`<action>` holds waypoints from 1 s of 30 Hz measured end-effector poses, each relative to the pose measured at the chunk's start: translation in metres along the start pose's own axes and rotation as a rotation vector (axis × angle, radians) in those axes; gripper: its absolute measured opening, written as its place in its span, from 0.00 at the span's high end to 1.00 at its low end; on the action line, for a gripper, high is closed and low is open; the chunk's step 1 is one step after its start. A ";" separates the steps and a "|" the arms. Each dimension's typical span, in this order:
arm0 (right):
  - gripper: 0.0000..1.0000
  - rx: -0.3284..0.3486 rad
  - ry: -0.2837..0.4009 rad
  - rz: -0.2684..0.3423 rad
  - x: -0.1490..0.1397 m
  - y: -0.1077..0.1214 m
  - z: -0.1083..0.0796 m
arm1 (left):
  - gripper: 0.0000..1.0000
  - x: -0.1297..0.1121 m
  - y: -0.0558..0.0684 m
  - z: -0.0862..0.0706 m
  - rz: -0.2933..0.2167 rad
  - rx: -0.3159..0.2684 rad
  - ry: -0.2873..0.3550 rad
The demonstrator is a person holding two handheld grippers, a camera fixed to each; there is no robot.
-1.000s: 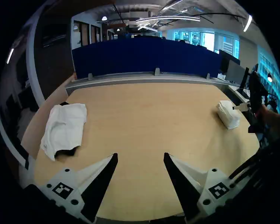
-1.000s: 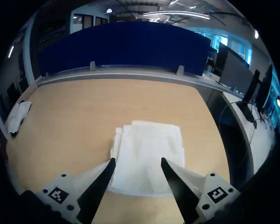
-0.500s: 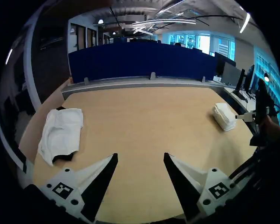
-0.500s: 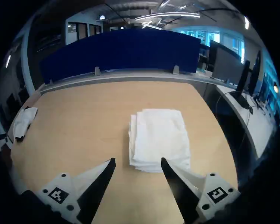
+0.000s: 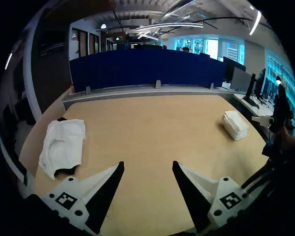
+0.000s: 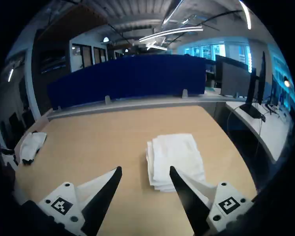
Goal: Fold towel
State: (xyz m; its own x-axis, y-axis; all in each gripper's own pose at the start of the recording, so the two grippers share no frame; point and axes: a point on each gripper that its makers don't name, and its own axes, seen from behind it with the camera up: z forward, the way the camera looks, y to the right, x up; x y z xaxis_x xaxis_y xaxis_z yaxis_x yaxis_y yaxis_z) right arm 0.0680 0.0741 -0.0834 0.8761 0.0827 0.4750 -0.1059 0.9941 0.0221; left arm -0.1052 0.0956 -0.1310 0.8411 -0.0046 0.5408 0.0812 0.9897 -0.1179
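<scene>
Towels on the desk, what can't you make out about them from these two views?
- Right gripper view: part of the near edge of the folded towel is hidden behind a finger of the right gripper; its layer count is too blurred to tell.
- Left gripper view: the loose towel covers most of a dark item, so what that is cannot be told.
- Right gripper view: the loose towel is too small to show its folds.

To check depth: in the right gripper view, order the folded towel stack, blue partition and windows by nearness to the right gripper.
1. Folded towel stack, just ahead.
2. Blue partition, at the table's far edge.
3. Windows, beyond the partition.
</scene>
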 end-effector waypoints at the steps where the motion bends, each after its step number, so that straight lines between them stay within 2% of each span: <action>1: 0.06 0.000 0.026 0.006 0.006 -0.003 -0.002 | 0.09 0.001 0.000 0.000 -0.001 0.000 0.002; 5: 0.05 -0.015 0.141 0.017 0.033 -0.009 -0.013 | 0.09 0.004 -0.001 0.000 -0.005 0.000 0.015; 8: 0.05 -0.052 0.211 0.005 0.045 -0.007 -0.020 | 0.09 0.004 -0.002 0.000 -0.008 0.002 0.021; 15: 0.05 -0.084 0.221 -0.024 0.044 -0.011 -0.020 | 0.09 0.016 -0.007 0.005 -0.010 0.018 0.073; 20: 0.05 -0.082 0.241 -0.027 0.053 -0.021 -0.022 | 0.09 0.043 -0.015 0.007 -0.022 0.038 0.172; 26: 0.05 -0.074 0.271 -0.042 0.063 -0.032 -0.026 | 0.09 0.091 -0.029 -0.001 -0.054 0.077 0.355; 30: 0.04 -0.074 0.279 -0.063 0.065 -0.039 -0.029 | 0.09 0.116 -0.038 -0.004 -0.052 0.106 0.447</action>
State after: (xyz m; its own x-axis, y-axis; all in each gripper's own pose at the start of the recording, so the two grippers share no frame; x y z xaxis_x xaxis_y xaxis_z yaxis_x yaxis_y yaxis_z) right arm 0.1422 0.0430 -0.0788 0.9764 0.0265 0.2141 -0.0217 0.9995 -0.0250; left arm -0.0083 0.0571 -0.0668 0.9873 -0.0929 0.1292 0.0939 0.9956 -0.0013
